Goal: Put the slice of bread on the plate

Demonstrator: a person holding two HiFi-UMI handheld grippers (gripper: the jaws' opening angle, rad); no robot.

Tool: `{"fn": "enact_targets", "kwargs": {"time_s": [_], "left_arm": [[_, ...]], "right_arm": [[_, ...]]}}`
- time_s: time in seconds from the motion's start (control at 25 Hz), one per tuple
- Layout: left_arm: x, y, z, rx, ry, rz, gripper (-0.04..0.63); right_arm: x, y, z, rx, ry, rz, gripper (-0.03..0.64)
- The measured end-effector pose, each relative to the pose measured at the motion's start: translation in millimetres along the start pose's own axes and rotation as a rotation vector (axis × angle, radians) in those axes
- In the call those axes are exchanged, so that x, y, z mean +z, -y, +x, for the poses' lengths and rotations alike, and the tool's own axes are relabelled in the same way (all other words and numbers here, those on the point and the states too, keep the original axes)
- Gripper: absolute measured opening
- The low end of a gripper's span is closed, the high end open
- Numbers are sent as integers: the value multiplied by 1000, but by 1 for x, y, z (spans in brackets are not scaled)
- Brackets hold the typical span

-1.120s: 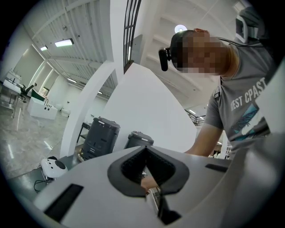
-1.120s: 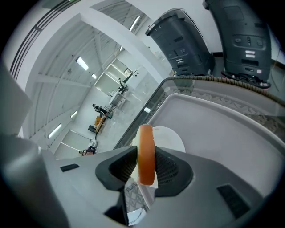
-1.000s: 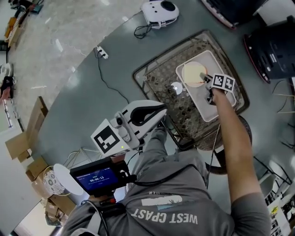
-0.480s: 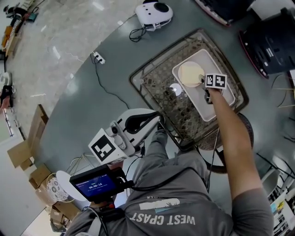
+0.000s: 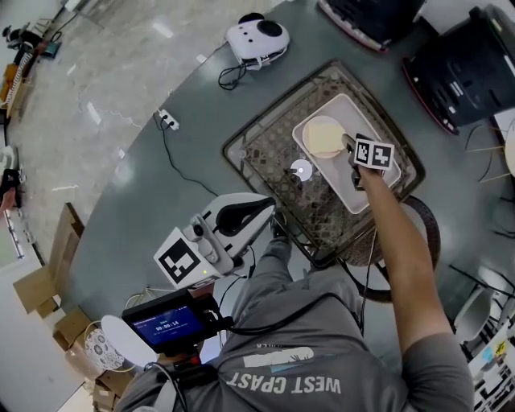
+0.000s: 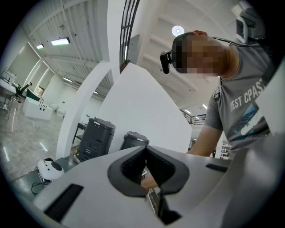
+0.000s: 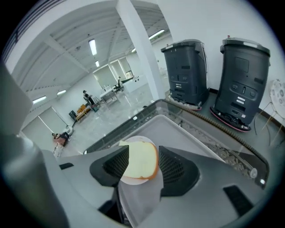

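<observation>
The slice of bread (image 5: 324, 137) lies on a small round white plate (image 7: 133, 181) at the far end of a white tray (image 5: 356, 187). In the right gripper view the bread (image 7: 141, 156) shows beyond the two pads, free of both. My right gripper (image 5: 352, 146) hovers just above and behind the plate, tilted down; its jaws are opening with nothing in them (image 7: 143, 167). My left gripper (image 5: 256, 211) hangs level near my body, far from the tray. Its tips (image 6: 145, 149) meet and hold nothing.
The tray rests in a dark wire basket (image 5: 265, 153) on the grey table, with a small round white disc (image 5: 302, 169) beside it. Two black appliances (image 5: 475, 68) (image 5: 370, 16) stand behind. A panda-shaped device (image 5: 256, 38) and a cable with plug (image 5: 167, 121) lie left.
The right gripper's jaws have spread off the bread and drawn back a little from the plate. The bread stays on the plate. The left gripper has kept still.
</observation>
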State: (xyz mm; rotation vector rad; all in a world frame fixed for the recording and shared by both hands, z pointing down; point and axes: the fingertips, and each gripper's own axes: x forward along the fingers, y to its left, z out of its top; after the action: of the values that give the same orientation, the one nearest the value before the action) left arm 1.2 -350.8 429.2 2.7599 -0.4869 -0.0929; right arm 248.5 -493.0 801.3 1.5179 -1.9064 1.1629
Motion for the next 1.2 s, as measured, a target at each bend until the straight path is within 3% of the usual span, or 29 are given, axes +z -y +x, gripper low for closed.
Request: {"fn": "enact_targets", "kwargs": {"time_s": [0.04,0.16,0.36,0.64,0.84,0.96,1.2], "left_arm": [[3,2,1,-11,3,8,8],[10,11,5,-46,9,30,8],[24,30,9,-109,17,64,8],[49,67,25,-207,15,156,8],[64,100,25,-289,32,208,8],[65,129,15,-319,45,218,8],[43,156,-1,-343,60,196,8]], "right_arm": [[8,-9,-11,27,42,13,194],[33,-40,-50,129,182,58,7],[67,-104,-135,291,368,16,6],[110,-197,-320,504,666,-117,7],[94,-259,-424,495,753,-323,5],[69,-289,-475,475,802,-396,5],[39,-316,-531,425,900,-527,5]]}}
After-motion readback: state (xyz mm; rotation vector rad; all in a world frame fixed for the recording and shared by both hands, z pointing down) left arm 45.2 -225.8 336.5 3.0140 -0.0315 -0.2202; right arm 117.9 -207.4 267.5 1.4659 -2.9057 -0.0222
